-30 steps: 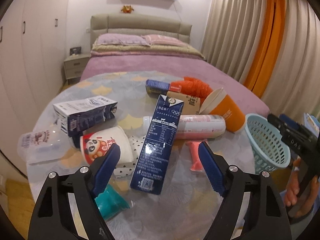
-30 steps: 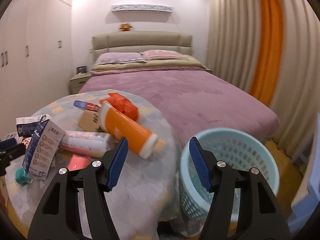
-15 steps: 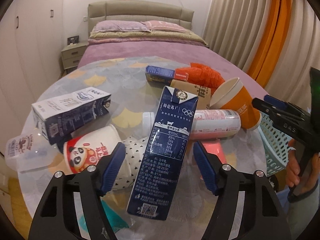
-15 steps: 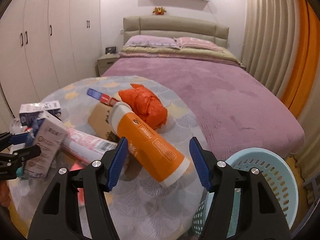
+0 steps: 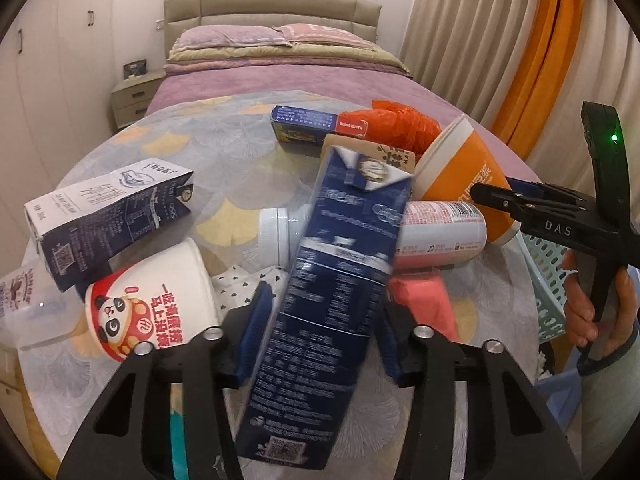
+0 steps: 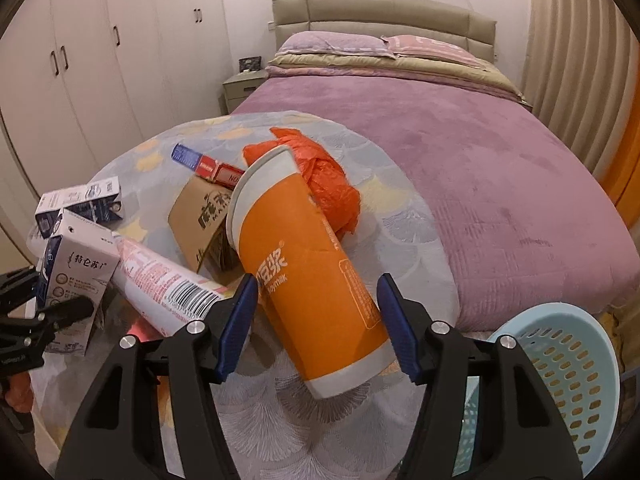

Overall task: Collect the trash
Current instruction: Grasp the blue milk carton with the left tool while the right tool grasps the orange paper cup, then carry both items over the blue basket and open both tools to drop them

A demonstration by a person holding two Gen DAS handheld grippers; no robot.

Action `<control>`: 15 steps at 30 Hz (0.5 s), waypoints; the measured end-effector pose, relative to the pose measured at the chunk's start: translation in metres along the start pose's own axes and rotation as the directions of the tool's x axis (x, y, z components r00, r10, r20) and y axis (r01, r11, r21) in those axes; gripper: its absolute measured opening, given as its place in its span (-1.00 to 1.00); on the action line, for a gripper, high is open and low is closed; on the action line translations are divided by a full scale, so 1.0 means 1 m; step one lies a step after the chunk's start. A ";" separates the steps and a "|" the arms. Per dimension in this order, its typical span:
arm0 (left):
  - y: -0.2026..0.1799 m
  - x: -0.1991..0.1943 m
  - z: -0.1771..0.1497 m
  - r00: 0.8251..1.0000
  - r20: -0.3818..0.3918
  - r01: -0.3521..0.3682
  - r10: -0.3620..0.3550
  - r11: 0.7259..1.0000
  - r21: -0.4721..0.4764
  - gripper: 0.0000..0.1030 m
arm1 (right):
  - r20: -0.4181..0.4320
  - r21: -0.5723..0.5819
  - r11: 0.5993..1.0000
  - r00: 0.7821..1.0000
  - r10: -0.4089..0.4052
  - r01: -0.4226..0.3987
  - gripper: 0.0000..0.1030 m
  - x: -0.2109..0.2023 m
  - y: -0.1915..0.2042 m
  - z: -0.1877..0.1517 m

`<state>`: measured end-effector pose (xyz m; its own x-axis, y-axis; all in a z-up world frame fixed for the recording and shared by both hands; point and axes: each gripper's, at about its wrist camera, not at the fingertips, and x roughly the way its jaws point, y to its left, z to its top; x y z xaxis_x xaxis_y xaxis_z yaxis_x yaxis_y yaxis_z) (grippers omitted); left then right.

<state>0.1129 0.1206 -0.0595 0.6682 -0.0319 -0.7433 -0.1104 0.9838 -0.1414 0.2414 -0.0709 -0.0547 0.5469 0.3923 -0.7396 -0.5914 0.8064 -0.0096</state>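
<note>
Trash lies on a round table (image 5: 132, 168). My left gripper (image 5: 320, 332) straddles a tall dark blue milk carton (image 5: 332, 280); its blue pads sit close to both sides, and contact is unclear. My right gripper (image 6: 318, 320) is open around an orange soy-milk cup (image 6: 304, 276) lying on its side, with gaps at both pads. A light blue basket (image 6: 560, 376) stands beside the table at lower right. The carton also shows in the right wrist view (image 6: 76, 268).
Also on the table are a pink bottle (image 5: 436, 232), a panda cup (image 5: 152, 300), a second milk carton (image 5: 108, 212), a brown box (image 6: 204, 220), an orange bag (image 6: 324, 176) and a blue-red box (image 5: 316, 124). A bed (image 6: 460, 152) stands behind.
Both grippers moved forward and lower. The left one now has the blue carton between its fingers. The right one moved left from the basket and has the orange cup between its fingers.
</note>
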 end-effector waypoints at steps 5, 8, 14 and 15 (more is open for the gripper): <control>-0.003 -0.005 0.000 1.000 0.019 -0.002 0.002 1.000 -0.004 -0.32 | 0.023 -0.019 1.000 1.000 0.004 -0.004 -0.03 -0.006 0.004 -0.007; -0.006 -0.011 0.001 0.999 0.045 -0.001 0.001 1.000 -0.004 -0.36 | 0.037 -0.021 1.000 0.999 -0.003 0.004 -0.11 -0.012 0.007 -0.012; -0.013 -0.030 0.005 0.994 0.113 0.007 -0.008 1.000 0.003 -0.37 | 0.092 -0.001 0.999 0.995 -0.032 0.032 -0.14 -0.031 0.011 -0.019; -0.013 -0.033 0.006 0.992 0.122 0.009 -0.010 1.000 0.005 -0.37 | 0.102 0.007 0.999 0.994 -0.034 0.034 -0.14 -0.036 0.010 -0.020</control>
<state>0.0970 0.1097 -0.0288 0.7541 -0.0198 -0.6565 -0.1001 0.9844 -0.1447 0.2041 -0.0852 -0.0419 0.6245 0.4073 -0.6664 -0.5685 0.8221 -0.0302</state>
